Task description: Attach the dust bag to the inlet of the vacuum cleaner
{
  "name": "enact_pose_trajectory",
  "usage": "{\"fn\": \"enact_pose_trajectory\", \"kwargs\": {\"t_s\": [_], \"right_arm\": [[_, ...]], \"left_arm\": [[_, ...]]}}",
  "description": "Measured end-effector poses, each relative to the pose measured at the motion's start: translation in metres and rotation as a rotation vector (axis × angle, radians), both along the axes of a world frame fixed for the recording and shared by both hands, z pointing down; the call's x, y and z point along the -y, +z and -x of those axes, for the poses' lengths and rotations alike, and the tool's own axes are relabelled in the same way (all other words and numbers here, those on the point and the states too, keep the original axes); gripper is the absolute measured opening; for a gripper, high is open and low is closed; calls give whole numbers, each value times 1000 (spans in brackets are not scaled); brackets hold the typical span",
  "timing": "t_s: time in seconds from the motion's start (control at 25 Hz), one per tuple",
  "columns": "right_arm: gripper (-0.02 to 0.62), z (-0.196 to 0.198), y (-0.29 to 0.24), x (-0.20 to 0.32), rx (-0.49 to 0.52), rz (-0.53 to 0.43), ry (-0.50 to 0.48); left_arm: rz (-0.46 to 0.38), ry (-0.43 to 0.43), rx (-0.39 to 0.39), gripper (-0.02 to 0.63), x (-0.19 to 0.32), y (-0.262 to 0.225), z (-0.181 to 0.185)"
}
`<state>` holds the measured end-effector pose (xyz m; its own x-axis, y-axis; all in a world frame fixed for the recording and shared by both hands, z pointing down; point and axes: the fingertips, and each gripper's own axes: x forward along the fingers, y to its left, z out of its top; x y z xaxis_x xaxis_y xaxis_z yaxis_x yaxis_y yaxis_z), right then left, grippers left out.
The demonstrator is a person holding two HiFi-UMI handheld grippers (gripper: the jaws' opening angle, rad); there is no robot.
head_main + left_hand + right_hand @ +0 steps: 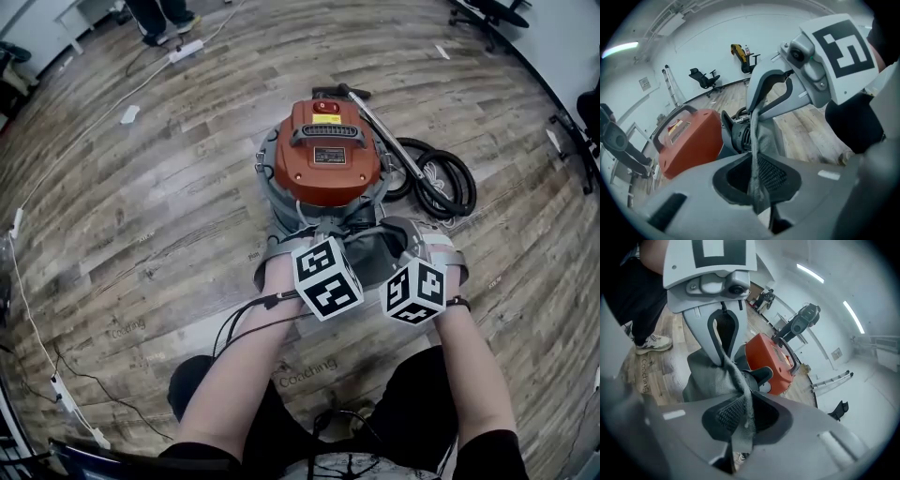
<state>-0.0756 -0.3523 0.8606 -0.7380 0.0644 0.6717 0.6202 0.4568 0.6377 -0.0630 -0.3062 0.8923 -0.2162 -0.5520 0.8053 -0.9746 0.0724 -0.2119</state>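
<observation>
Firstly, floor point(141, 187): wood-pattern planks, filling the head view.

Vacuum cleaner point(328, 155): round grey drum with an orange-red top and a dark carry handle. It stands upright on the floor, centre frame, upper half.

Hose point(441, 183): black, coiled on the floor just right of the drum.

Dust bag point(361, 244): grey cloth, soft and creased, with a stitched hem. It is held between the two claws directly below the drum in the head view, close against the drum's near side.

Inlet point(738, 136): dark, ribbed, round port on the drum's side. In the left gripper view it sits just left of the bag's hem; whether they touch cannot be told.

Left claw point(757, 192): pressed together on the bag's hem at lower centre, the cloth running up out of the pads.

Right claw point(738, 427): likewise pinching the bag's edge at lower centre, cloth bunched between its pads. The orange-red top shows behind, centre right.
</observation>
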Motion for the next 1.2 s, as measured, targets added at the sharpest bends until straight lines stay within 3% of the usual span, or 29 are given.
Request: {"fn": "enact_pose_trajectory", "kwargs": {"t_s": [0.24,0.56,0.76,0.96,1.08,1.2], "right_arm": [[43,-4,5,4,14,30,20],[40,-10,17,19,-14,67,91],[41,-3,8,11,-5,-10,48],[43,0,-1,1,26,-25,16],[43,-2,-1,1,37,-4,28],[41,-4,6,6,39,44,42]], "left_arm": [[-26,-10,13,28,2,-3,4],[-91,-1,125,34,16,-21,6],[-71,-30,55,30,8,-12,5],[-25,-50,-10,31,2,-2,2],[-25,-51,8,31,3,-1,5],[-82,-74,29,35,7,-6,10]]}}
